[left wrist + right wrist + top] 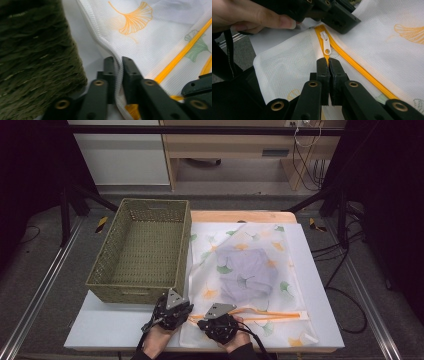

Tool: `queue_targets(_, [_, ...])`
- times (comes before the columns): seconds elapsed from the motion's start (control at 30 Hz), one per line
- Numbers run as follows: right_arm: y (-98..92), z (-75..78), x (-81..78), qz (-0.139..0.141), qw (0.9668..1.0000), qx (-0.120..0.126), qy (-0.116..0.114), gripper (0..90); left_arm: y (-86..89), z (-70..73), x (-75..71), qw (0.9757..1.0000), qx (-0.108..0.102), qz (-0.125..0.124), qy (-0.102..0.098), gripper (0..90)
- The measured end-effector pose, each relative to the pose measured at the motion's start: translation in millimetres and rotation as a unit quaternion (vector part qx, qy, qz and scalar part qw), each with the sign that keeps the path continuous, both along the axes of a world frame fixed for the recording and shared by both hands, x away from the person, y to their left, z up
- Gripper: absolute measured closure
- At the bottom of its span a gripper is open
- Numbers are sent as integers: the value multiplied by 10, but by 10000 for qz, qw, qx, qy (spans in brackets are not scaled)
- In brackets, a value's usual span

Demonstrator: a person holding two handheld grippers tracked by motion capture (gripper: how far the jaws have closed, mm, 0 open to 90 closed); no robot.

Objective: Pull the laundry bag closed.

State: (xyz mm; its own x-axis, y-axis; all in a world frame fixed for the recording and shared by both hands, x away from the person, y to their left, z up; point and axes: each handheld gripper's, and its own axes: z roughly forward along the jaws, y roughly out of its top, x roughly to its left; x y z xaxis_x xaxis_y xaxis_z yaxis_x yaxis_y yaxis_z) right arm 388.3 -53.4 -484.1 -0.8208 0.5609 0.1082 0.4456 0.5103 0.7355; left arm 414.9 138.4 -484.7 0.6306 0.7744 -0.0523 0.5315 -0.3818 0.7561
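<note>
Right, mesh laundry bag [250,270] lies flat on the counter [320,285], just right of the green woven basket [142,250], with a folded grey garment [247,272] visible inside it. Orange zipper [270,314] runs along the bag's near edge; white slider pull [326,43] sits at the zipper's left end, near the bag corner.

Left tool [118,66] is clamped on the bag's piped side edge, jaws nearly together with the seam pinched between them, right beside the basket wall. My read: it anchors the corner so the fabric stays taut and doesn't drag.

Right tool [328,65] has its jaws pressed together on the zipper tape just short of the pull. Whether it grips fabric or only rests on it is hard to tell; looks like a pinch on the tape. Probably lined up along the zipper track so a pull runs straight.

Both hands sit close together at the near edge in the high view.
</note>
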Motion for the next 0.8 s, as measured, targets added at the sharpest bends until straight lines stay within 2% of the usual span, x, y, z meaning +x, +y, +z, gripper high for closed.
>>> queue_targets(0.1, [7, 0, -4, -65, 10000, 11, 13, 873, 15, 16, -1, 9999, -99, -88, 87, 877])
queue_targets(0.2, [7, 8, -3, -131, 9999, 4, -29, 839, 54, 125, -37, 9994, -307, -92, -124, 880])
queue_targets(0.33, [0, 73, 14, -266, 9990, 354, -71, 708, 94, 330, -122, 9967, -653, -176, -450, 880])
queue_targets(0.5, [36, 120, 5, -243, 9974, 682, -61, 646, 61, 389, -183, 9953, -754, -278, -543, 880])
queue_targets(0.67, [50, 79, 21, -267, 9969, 737, 36, 639, 20, 433, -225, 9940, -811, -381, -630, 882])
queue_targets(0.8, [43, 80, 37, -224, 9965, 803, 96, 741, 11, 434, -226, 9940, -798, -399, -632, 882])
